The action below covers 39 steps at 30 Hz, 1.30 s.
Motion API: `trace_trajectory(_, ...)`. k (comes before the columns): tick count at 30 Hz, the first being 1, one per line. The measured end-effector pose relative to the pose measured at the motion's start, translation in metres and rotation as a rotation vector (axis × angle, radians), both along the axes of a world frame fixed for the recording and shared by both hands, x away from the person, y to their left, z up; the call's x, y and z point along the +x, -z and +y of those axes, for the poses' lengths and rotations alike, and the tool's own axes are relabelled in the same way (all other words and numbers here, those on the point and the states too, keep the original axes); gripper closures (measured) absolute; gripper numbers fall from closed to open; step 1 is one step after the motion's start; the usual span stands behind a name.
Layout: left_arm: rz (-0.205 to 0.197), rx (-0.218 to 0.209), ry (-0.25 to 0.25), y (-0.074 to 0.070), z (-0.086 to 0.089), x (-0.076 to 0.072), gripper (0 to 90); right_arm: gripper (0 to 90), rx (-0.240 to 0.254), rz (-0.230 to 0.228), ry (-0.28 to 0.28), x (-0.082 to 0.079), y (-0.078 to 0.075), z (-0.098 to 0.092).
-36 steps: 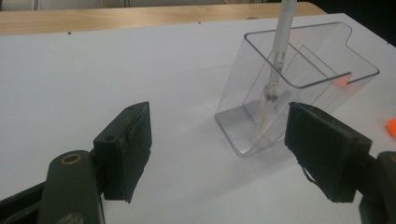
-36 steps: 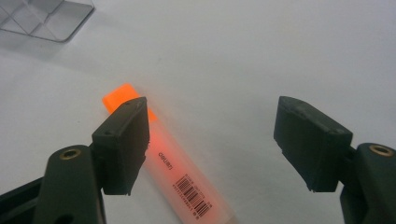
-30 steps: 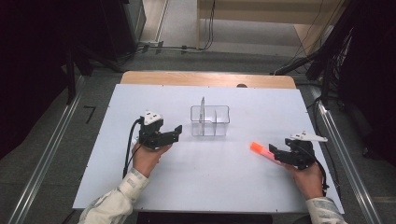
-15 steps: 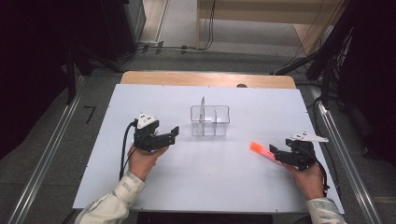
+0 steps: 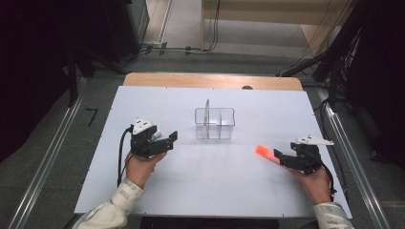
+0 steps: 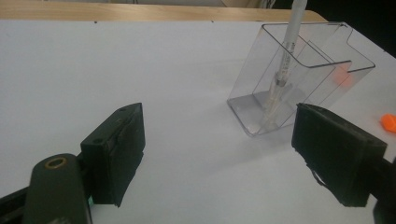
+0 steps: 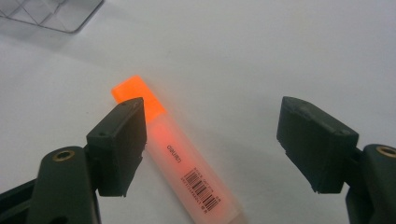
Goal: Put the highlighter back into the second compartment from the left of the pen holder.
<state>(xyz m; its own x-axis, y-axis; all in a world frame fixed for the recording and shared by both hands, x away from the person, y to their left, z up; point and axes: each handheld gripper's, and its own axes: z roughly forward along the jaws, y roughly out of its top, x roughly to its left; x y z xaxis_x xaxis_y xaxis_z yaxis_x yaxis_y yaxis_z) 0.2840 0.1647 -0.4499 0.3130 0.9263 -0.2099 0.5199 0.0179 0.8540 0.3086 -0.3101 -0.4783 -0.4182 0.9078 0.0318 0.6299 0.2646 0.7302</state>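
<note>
Highlighter (image 5: 266, 154) lies flat on the white table (image 5: 143, 100) in the high view, just before our right gripper (image 5: 282, 159). In the left gripper view, our left gripper (image 6: 217, 154) has just been opening, nothing between its jaws, facing the clear organizer (image 6: 299, 88). In the right gripper view, the 2 jaws stand wide around the highlighter (image 7: 187, 163); closing off-centre could roll it away.

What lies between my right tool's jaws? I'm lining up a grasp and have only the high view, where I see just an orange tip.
Observer: An orange highlighter lies flat on the table between the open jaws of the right tool, closer to one jaw.
Operator: Any markings on it?
Observer: Its pale barrel carries a barcode label and small print.
Operator: And the clear organizer, is anything in it?
Observer: A white pen stands tilted in one compartment of the organizer, as the left gripper view shows.
</note>
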Motion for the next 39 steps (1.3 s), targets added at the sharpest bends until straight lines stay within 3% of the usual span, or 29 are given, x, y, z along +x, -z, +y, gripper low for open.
trace_trajectory(21, 0.030, 0.010, -0.015, 0.008, 0.013, -0.009, 17.7, 22.2, -0.023, 0.009, -0.038, 0.000, 0.003, 0.006)
trace_trajectory(39, 0.037, 0.023, 0.001, 0.010, 0.008, -0.009, 17.8, 22.2, -0.052, 0.029, -0.077, 0.005, 0.007, 0.020)
